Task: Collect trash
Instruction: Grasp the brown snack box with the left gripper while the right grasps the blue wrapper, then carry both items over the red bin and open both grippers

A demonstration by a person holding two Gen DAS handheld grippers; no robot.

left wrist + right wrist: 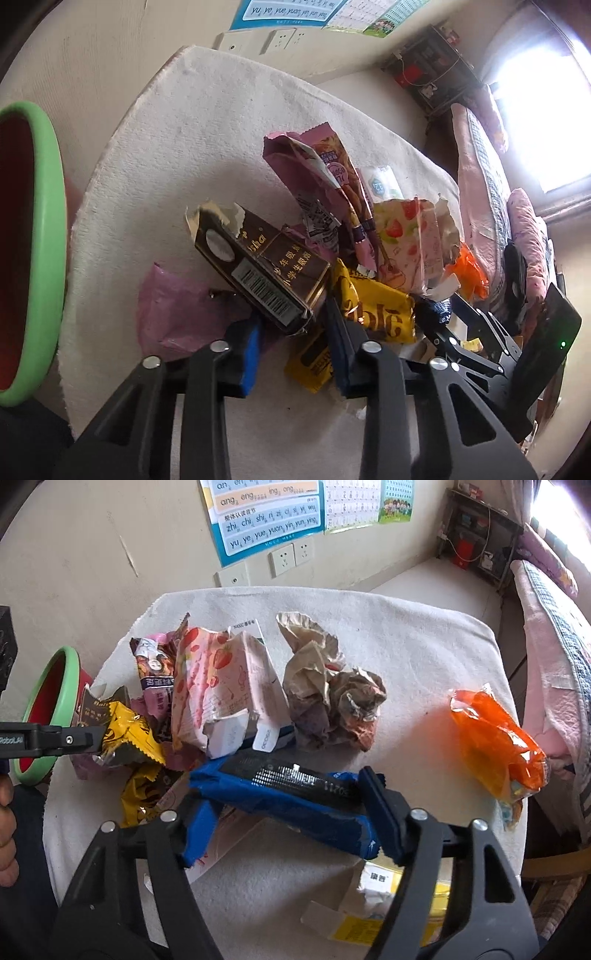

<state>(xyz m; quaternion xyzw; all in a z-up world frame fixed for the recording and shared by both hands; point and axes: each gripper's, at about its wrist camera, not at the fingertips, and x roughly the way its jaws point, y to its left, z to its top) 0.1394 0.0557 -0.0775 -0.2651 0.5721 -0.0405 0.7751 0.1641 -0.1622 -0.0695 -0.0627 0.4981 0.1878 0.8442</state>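
White towelling covers the table (424, 638), which carries a loose heap of packaging waste near a wall with sockets and a pinyin poster. The left tool (295, 325) holds its jaws around the lower end of the dark brown cardboard cigarette box (258, 269); whether the pads press on the box or merely flank it cannot be told. The box is light and fairly stiff, so its long flat sides are the proper grip faces; the torn top flap offers no hold. The right tool (288, 808) is closed across the crumpled blue plastic wrapper (288, 797), one pad at each end. This film is light, soft and slippery, and probably bunches under pressure, so a grip across its bunched middle holds better. The green-rimmed red bin (37, 240) stands at the left table edge, near the heap. The orange plastic bag (495, 738) lies apart at the right.
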